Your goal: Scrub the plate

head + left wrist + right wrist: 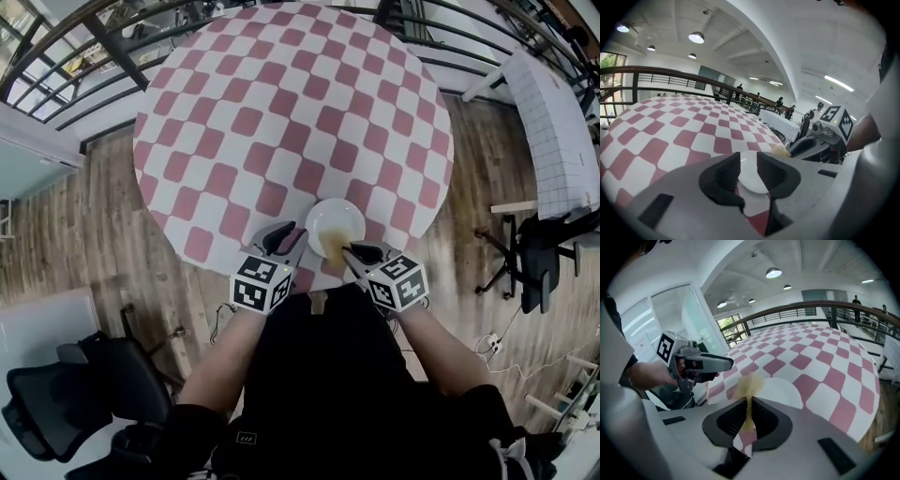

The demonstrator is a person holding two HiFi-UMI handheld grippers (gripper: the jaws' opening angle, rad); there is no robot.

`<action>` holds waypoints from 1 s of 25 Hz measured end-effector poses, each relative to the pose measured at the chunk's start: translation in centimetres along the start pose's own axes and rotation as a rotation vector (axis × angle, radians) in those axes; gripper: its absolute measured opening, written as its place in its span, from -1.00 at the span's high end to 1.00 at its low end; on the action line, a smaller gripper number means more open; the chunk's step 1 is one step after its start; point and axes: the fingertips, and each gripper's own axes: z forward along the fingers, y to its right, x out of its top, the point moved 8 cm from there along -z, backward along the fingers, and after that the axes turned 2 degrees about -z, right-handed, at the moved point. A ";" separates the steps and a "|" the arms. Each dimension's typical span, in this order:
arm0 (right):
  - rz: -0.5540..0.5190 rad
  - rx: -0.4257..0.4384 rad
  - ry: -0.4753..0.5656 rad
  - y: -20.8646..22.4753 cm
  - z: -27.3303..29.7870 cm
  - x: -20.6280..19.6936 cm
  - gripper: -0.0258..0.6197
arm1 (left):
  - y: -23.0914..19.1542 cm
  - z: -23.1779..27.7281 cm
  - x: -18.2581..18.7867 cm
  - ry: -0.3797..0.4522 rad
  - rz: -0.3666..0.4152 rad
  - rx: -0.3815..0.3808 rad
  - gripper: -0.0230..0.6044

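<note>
White plate (335, 223) at near edge of round pink-and-white checked table (281, 112). Left gripper (281, 240) beside plate's left rim, fingers (723, 177) parted, gripping nothing, plate showing through the gap. Right gripper (353, 251) at plate's near side, fingers (765, 420) pinched tight on thin yellow scourer (749, 383).

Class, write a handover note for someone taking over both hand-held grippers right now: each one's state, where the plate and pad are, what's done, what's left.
Left hand-held gripper: open; the plate rim shows in the gap, not clamped.
Right hand-held gripper: shut on the tan scrub pad, at the plate's near side.
Plate: at the near edge of the checked table.
Done: pad in hand.
Left: steady the plate, then scrub it.
</note>
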 end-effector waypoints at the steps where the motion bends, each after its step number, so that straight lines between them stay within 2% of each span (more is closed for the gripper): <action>1: -0.005 -0.003 -0.026 0.3 0.7 -0.3 0.80 | -0.4 0.8 -0.5 -0.019 -0.011 -0.005 0.59; 5: -0.011 -0.009 -0.138 1.3 3.0 -1.5 0.80 | -1.1 3.6 -2.2 -0.110 -0.038 -0.036 0.55; 8: -0.024 -0.016 -0.200 1.8 4.2 -1.8 0.80 | -1.4 4.9 -3.2 -0.161 -0.038 -0.031 0.54; 16: -0.044 -0.047 -0.285 3.1 6.0 -2.9 0.80 | -1.4 7.0 -4.9 -0.277 0.013 -0.008 0.54; 20: -0.095 -0.042 -0.310 3.3 6.0 -3.0 0.80 | -1.8 7.7 -5.6 -0.308 0.040 0.031 0.54; 25: -0.176 -0.043 -0.347 3.6 5.7 -2.9 0.80 | -1.9 8.0 -5.4 -0.320 0.036 0.017 0.54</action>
